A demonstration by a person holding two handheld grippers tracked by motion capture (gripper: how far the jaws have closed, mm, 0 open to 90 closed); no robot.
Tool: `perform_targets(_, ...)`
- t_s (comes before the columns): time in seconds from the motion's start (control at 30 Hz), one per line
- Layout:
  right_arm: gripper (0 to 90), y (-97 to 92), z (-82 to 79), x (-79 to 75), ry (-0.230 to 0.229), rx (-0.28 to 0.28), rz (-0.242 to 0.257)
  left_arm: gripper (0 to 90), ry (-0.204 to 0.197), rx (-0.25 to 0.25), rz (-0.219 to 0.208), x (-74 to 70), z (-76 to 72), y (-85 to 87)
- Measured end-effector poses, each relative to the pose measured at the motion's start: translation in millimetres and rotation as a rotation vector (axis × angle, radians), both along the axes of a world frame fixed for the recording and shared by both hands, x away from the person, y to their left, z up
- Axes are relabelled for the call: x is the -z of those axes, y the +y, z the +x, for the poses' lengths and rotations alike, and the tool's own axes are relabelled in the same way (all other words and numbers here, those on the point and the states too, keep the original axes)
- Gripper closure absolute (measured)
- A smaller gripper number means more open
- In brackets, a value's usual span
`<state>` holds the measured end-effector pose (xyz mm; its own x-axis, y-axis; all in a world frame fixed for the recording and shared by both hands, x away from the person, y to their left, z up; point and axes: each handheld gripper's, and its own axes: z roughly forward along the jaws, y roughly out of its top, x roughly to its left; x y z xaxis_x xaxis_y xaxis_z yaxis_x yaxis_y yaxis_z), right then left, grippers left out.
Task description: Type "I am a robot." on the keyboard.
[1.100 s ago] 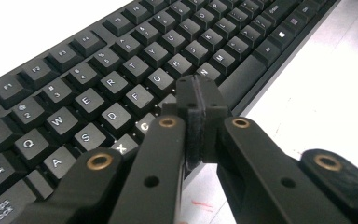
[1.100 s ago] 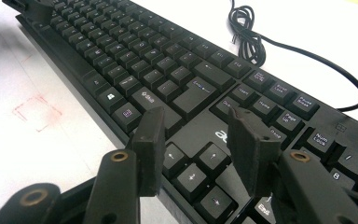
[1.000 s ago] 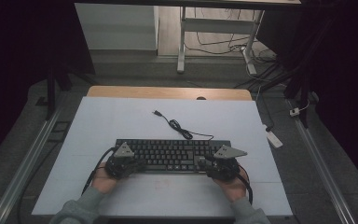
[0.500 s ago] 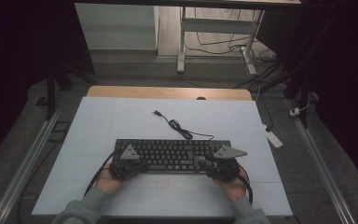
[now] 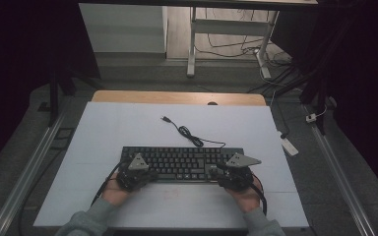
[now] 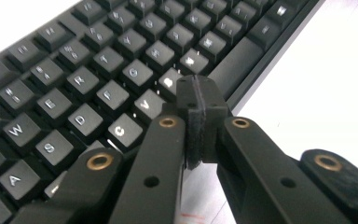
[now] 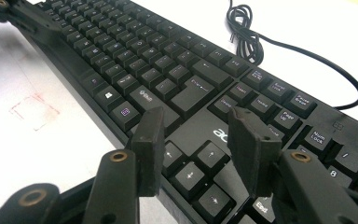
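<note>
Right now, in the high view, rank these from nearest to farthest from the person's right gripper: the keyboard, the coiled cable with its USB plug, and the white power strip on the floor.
1. Keyboard: directly under the right gripper, at its right end.
2. Coiled cable: behind the keyboard, on the white table top.
3. White power strip: off the table's right edge, on the floor.

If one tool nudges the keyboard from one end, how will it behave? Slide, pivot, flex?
The keyboard is a long, flat slab lying flat on the white tabletop, so it probably stays stiff and won't tip. A push at one end would likely pivot it. Its loosely coiled cable looks floppy and should trail without much drag.
</note>
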<state>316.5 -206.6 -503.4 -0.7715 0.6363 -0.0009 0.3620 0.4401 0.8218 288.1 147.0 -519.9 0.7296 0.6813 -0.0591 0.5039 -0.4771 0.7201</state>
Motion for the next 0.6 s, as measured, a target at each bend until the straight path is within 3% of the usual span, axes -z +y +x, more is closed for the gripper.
perform_targets(0.23,56.5,-0.9,0.3,-0.3,-0.001,0.001,0.001,67.2,-0.045,-0.041,-0.069,-12.7,-4.2,10.8)
perform_targets(0.43,56.4,-1.3,0.1,-0.5,-0.003,0.000,0.005,49.1,-0.039,-0.076,-0.100,-17.3,-3.7,19.8)
perform_targets(0.6,56.3,-1.1,0.5,-0.2,-0.003,0.000,0.002,40.8,-0.028,-0.105,-0.104,-20.0,-1.8,27.5)
